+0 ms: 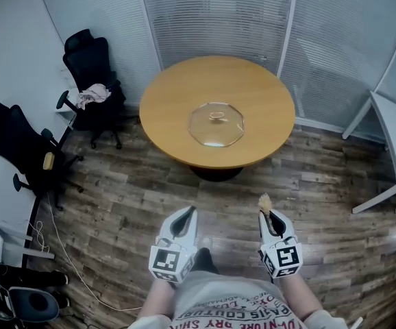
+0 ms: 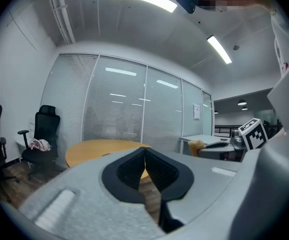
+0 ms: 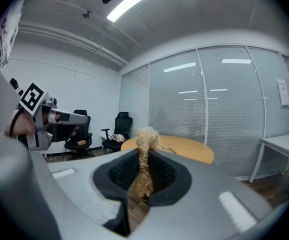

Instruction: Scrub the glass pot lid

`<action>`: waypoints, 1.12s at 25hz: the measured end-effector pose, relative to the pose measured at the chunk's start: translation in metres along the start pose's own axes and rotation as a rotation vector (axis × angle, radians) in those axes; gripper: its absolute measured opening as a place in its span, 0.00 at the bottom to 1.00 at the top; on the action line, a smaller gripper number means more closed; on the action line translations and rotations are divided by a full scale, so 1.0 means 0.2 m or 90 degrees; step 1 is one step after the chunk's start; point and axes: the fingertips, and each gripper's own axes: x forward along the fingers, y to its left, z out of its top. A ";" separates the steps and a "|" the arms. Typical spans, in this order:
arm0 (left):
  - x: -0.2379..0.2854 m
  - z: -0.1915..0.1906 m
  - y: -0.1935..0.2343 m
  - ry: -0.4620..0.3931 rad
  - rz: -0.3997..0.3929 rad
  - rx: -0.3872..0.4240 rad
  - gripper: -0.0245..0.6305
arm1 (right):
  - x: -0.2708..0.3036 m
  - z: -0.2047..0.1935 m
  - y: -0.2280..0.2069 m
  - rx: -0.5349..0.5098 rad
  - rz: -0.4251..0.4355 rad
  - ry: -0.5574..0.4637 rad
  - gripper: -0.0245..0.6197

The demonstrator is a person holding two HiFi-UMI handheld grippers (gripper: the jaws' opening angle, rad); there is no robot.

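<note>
Straw-coloured fibre scrubber (image 3: 145, 136) clamped in right gripper (image 1: 270, 221), empty left gripper (image 1: 188, 218) closed: approach far clear glass pot lid (image 1: 216, 124), pin rim, then scrub.

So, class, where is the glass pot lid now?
The glass pot lid lies near the middle of the round wooden table, straight ahead in the head view, with black office chairs to its left.

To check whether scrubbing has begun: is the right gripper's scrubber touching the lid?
Apart. Head view: lid on the table, scrubber in the right gripper over the floor, well short of it.
</note>
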 end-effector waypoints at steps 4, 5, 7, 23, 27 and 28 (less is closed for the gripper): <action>0.26 0.06 0.28 0.001 -0.018 0.002 0.05 | 0.37 0.12 -0.08 0.024 -0.026 -0.008 0.12; 0.32 0.07 0.35 -0.001 -0.022 0.002 0.05 | 0.46 0.15 -0.10 0.029 -0.030 -0.008 0.12; 0.44 0.11 0.50 -0.004 -0.027 0.001 0.05 | 0.64 0.19 -0.11 0.020 -0.035 -0.007 0.12; 1.26 0.06 0.96 0.033 -0.005 -0.020 0.05 | 1.62 0.27 -0.50 0.006 0.019 0.031 0.12; 1.51 0.07 1.01 0.043 0.037 -0.024 0.05 | 1.90 0.27 -0.70 -0.013 0.068 0.046 0.12; 1.58 0.09 1.02 0.041 0.045 -0.023 0.05 | 1.98 0.28 -0.75 -0.020 0.081 0.052 0.12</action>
